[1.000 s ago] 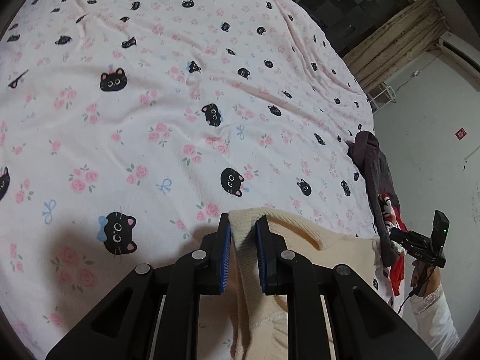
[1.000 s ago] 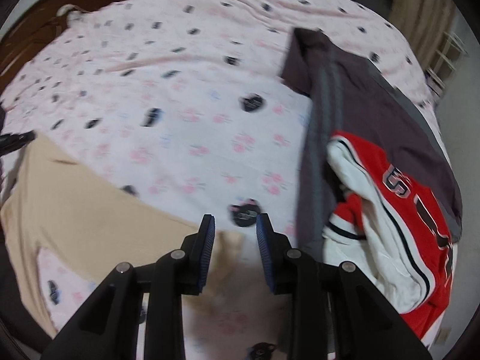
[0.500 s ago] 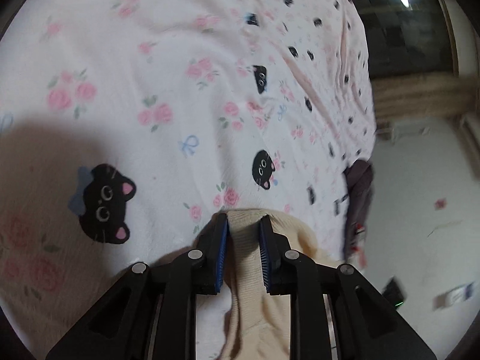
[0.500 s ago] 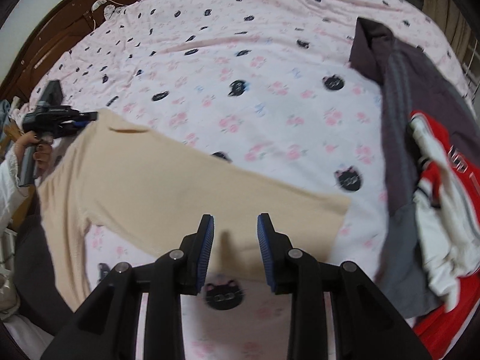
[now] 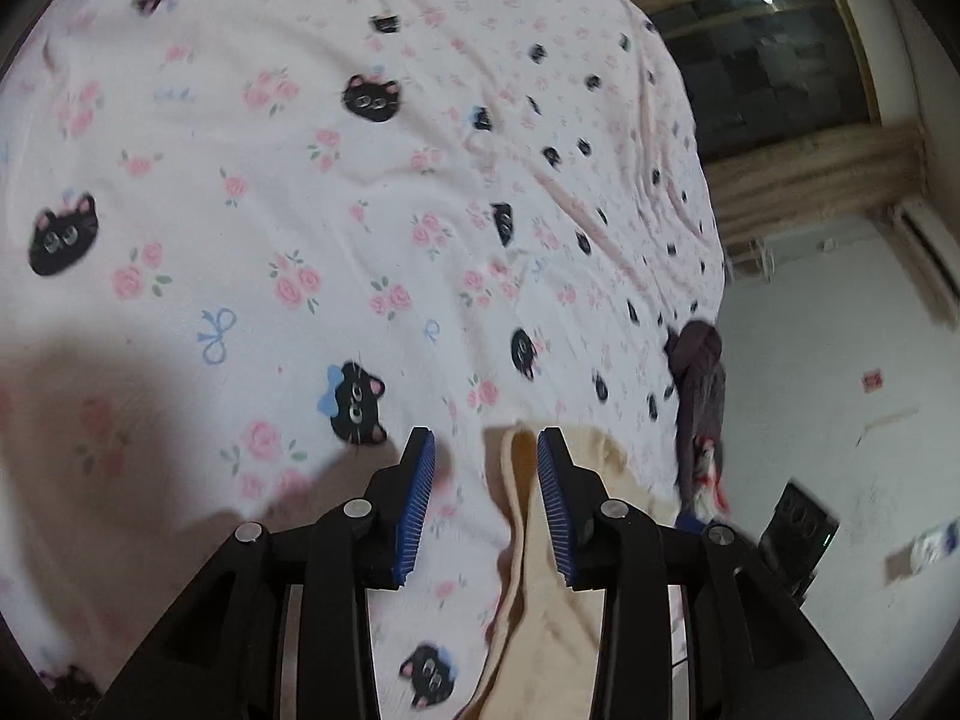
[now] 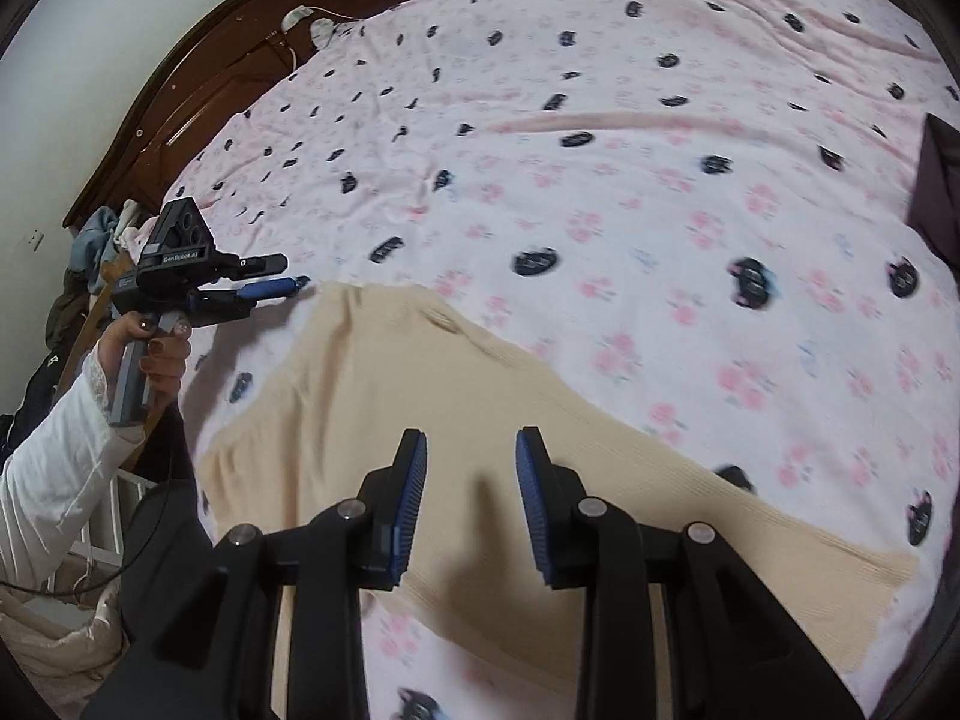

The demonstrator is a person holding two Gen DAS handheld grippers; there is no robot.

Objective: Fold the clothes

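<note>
My left gripper (image 5: 486, 480) had just been opening; its jaws stood apart with the folded edge of the sweater (image 5: 540, 570) between them, lying against the right pad while the left pad was clear of it. My right gripper (image 6: 471, 492) stood a little open and held nothing, hanging over the sweater's flat middle. The sweater lay spread on the bed (image 6: 630, 180), near its closer edge.

Only the right view showed my left hand (image 6: 153, 354) on its grip by the sweater's far corner, the headboard (image 6: 198, 90), and clothes piled beside the bed. Only the left view showed the window (image 5: 774, 60), the wall (image 5: 840, 330), and the dark pile (image 5: 699, 384) at the bed's far side.

Most of the sheet beyond the sweater lay bare, open for moving. The dark garment's corner (image 6: 939, 180) edged in at right.
</note>
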